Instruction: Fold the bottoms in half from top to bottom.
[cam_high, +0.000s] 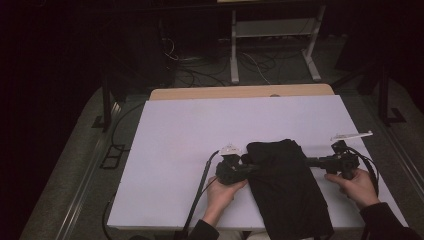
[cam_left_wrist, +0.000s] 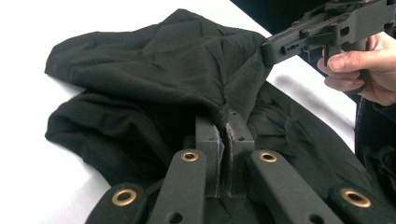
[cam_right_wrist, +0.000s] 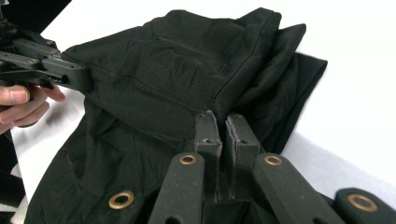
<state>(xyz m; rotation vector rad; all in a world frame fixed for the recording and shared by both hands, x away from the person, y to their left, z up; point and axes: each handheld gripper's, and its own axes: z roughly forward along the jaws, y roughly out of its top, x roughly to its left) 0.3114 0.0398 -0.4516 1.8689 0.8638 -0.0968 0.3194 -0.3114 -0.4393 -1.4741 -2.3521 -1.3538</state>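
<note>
High view shows the black garment (cam_high: 287, 187) lying between the two tongs on the white table (cam_high: 175, 145), its near end hanging off the edge. Left gripper (cam_high: 248, 168) and right gripper (cam_high: 309, 161) are each clamped on an opposite side edge. One fold looks made at the far end; more folding likely remains.

I list: flat white rectangular table top (cam_high: 175, 145) under my grippers; pale wooden board edge (cam_high: 210, 93) beyond them; grey metal shelf frame (cam_high: 272, 30), tangled floor cables (cam_high: 200, 70) farther off.
</note>
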